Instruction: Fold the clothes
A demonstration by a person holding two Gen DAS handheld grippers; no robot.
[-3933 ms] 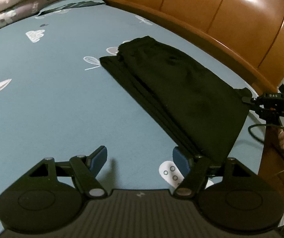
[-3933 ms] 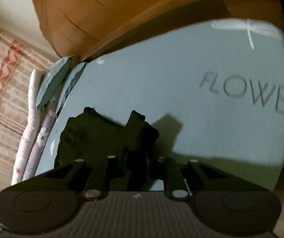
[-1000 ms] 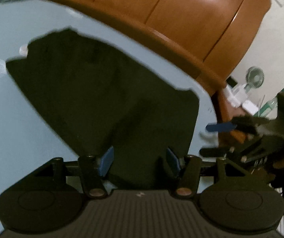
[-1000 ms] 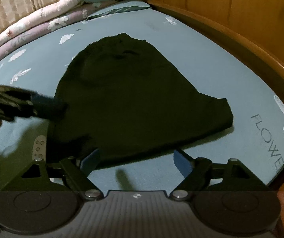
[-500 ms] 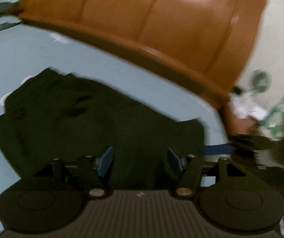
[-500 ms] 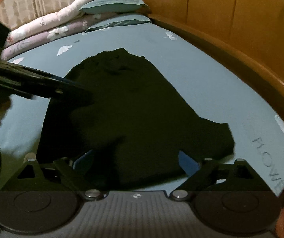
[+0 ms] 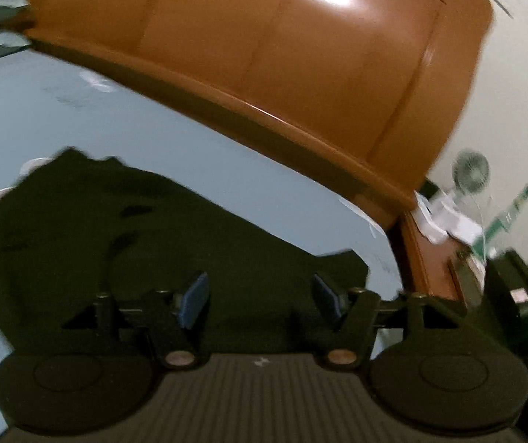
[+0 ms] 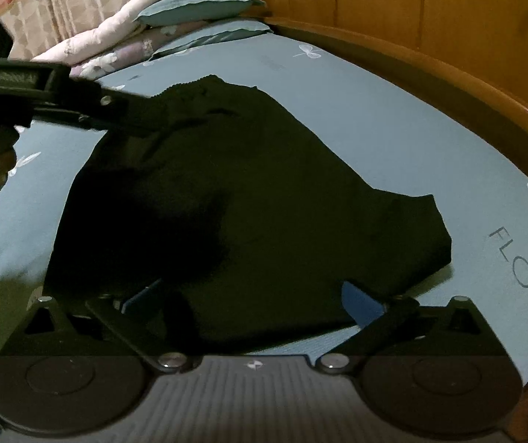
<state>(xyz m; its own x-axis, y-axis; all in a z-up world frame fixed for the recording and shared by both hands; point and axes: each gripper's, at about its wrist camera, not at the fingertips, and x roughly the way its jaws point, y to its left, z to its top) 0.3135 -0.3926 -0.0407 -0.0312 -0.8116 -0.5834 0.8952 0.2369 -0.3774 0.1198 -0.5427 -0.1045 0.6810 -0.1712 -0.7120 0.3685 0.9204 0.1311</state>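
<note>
A black garment (image 8: 256, 199) lies spread flat on the blue bed sheet (image 8: 393, 118), its long axis running from the bed's near edge toward the pillows (image 8: 197, 7), narrowing at the far end; one corner reaches toward the wooden bed frame (image 8: 448, 74). The right hand-held gripper (image 8: 260, 295) hovers wide open at the garment's near hem. The left hand-held gripper (image 7: 260, 295), also spread wide, is over the garment's near part.
</note>
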